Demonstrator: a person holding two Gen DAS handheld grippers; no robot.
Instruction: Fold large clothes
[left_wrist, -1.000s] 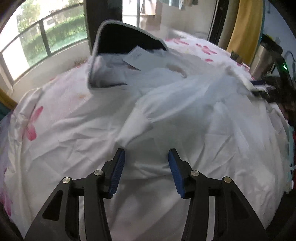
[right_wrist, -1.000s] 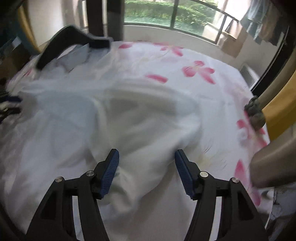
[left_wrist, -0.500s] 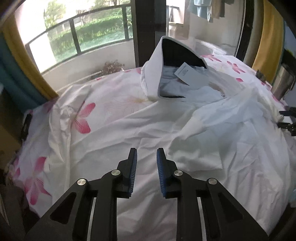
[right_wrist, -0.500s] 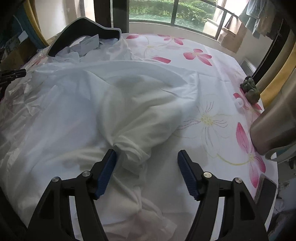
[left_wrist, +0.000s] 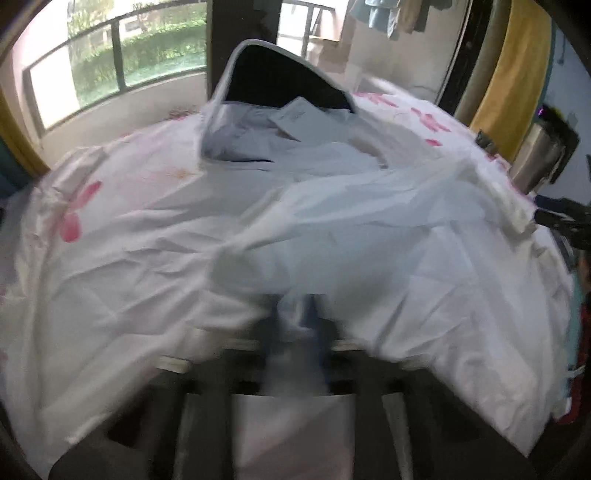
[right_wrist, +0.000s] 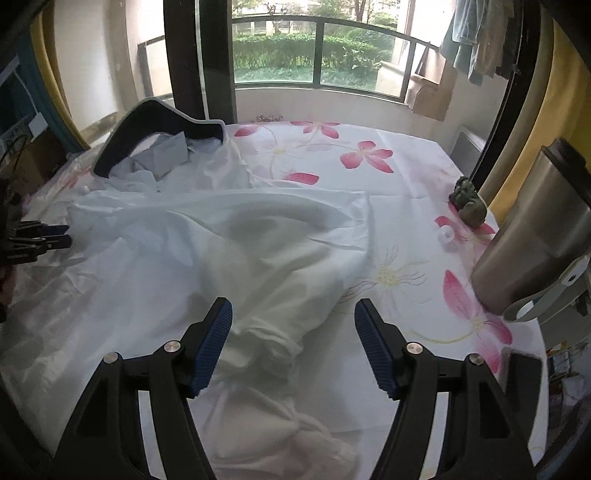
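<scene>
A large white garment (left_wrist: 369, 229) lies rumpled over the flowered sheet (left_wrist: 110, 206). Its dark collar with white trim (left_wrist: 280, 77) stands up at the far end. My left gripper (left_wrist: 299, 325) is blurred at the garment's near edge, shut on a pinch of the white cloth that bunches up between its blue pads. The right wrist view shows the same garment (right_wrist: 221, 240), with the left gripper (right_wrist: 55, 236) at its left edge. My right gripper (right_wrist: 291, 343) is open above the garment's sleeve cuff (right_wrist: 273, 339), its pads clear of the cloth.
A steel flask (right_wrist: 532, 236) stands at the right edge of the sheet (right_wrist: 369, 155), with a small green figurine (right_wrist: 469, 199) and a white ring (right_wrist: 445, 233) beyond it. A light blue piece with a tag (right_wrist: 162, 155) lies inside the collar. Windows are behind.
The left gripper's jaws went from wide apart to shut, catching white cloth, and its view swung sideways. The right gripper pulled back and up from the sleeve, staying open.
</scene>
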